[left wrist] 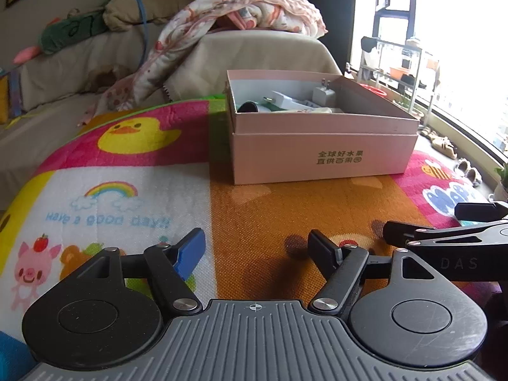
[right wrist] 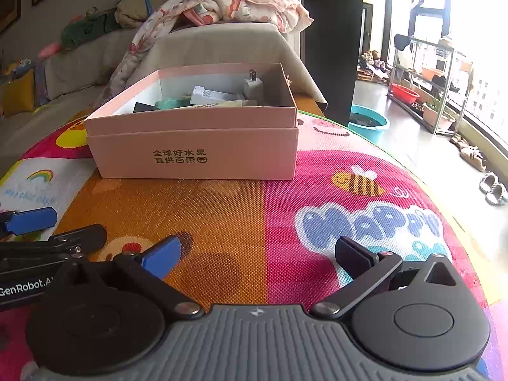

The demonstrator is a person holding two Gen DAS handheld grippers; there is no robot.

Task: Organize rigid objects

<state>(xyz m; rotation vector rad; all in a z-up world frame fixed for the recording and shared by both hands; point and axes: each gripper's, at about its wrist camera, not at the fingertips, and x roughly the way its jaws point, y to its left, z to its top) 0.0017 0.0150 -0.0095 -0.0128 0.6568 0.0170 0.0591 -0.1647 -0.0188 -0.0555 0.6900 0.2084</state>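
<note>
Left gripper (left wrist: 257, 247): jaws apart, empty | right gripper (right wrist: 258, 254): jaws apart, empty | pink box (right wrist: 193, 155): on play mat (right wrist: 222, 222), holds white charger plug (right wrist: 253, 86)

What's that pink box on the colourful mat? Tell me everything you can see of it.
The pink box looks like cardboard, rectangular, open at the top, its tray seemingly nested in a slightly wider base. Dark printed characters mark its front. It sits upright on the play mat, holding a white plug adapter and other small items. Neither gripper touches it.
</note>
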